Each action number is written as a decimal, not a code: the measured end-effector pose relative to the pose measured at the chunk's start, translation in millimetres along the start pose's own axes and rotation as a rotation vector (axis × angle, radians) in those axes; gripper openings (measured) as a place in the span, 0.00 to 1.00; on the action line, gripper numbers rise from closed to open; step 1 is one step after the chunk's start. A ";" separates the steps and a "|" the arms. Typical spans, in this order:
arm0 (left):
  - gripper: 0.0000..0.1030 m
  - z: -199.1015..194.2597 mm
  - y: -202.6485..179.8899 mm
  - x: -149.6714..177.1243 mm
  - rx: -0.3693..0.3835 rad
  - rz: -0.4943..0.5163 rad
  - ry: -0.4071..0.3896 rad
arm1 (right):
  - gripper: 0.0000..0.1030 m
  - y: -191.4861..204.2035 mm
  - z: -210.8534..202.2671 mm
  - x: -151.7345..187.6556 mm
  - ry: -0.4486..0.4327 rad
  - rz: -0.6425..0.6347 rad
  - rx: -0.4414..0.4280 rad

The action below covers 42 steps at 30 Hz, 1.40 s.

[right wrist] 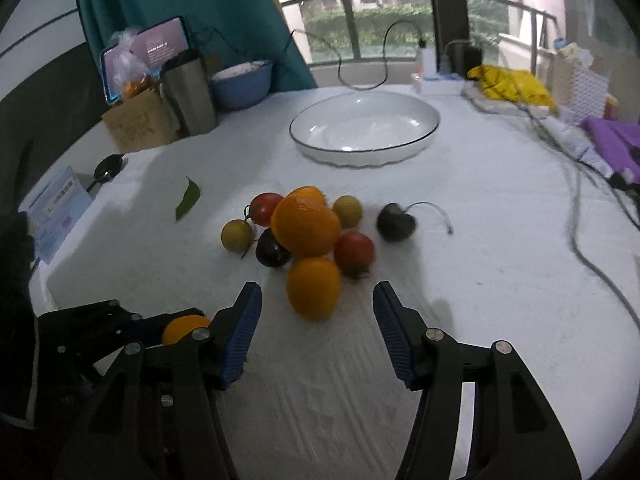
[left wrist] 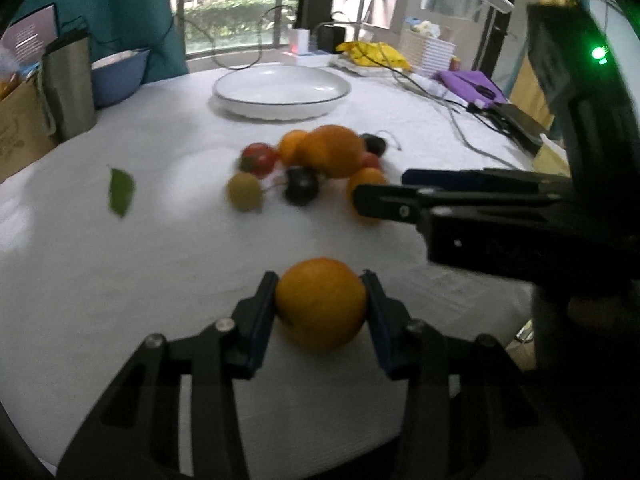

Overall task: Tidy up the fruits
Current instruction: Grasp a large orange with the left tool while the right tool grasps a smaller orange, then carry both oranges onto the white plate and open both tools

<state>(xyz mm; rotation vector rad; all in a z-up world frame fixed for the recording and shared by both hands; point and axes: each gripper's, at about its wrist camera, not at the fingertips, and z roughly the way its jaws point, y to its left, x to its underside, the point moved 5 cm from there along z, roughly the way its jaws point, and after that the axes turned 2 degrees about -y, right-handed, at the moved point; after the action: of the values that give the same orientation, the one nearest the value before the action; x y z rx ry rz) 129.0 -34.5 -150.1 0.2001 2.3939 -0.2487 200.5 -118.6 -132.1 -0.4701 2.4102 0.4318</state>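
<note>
My left gripper (left wrist: pixel 322 300) is shut on an orange (left wrist: pixel 321 304), held just above the white tablecloth. That orange also shows in the right wrist view (right wrist: pixel 184 328) at the lower left. My right gripper (right wrist: pixel 318 308) is open, its blue pads on either side of a small orange fruit (right wrist: pixel 314 286) at the near edge of the fruit pile. The pile holds a big orange (right wrist: pixel 306 230), red tomatoes (right wrist: pixel 354 252), yellow-green fruits (right wrist: pixel 237 235) and dark plums (right wrist: pixel 272 250). A white plate (right wrist: pixel 420 136) stands empty behind it.
A green leaf (right wrist: pixel 188 199) lies left of the pile. A steel cup (right wrist: pixel 190 96), blue bowl (right wrist: pixel 242 86) and cardboard box (right wrist: pixel 136 120) stand at the back left. Cables (right wrist: pixel 580 240), purple cloth (right wrist: pixel 612 140) and a yellow bag (right wrist: pixel 508 84) crowd the right side.
</note>
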 end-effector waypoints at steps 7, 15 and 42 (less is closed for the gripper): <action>0.42 -10.9 37.4 -6.2 -0.053 -0.073 -0.028 | 0.33 -0.4 24.8 -2.2 0.058 -0.003 0.003; 0.42 -11.6 50.1 -36.1 -0.080 -0.095 -0.083 | 0.33 -1.8 7.3 -14.0 0.014 -0.026 0.023; 0.42 42.3 84.1 -182.8 -0.121 -0.086 -0.271 | 0.33 -62.9 16.4 -135.4 -0.183 -0.064 0.090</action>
<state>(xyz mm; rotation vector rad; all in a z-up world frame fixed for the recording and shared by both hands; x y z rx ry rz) 308.5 23.4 -68.3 0.0057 2.1416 -0.1583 335.5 -137.2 -69.1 -0.4463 2.2218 0.3223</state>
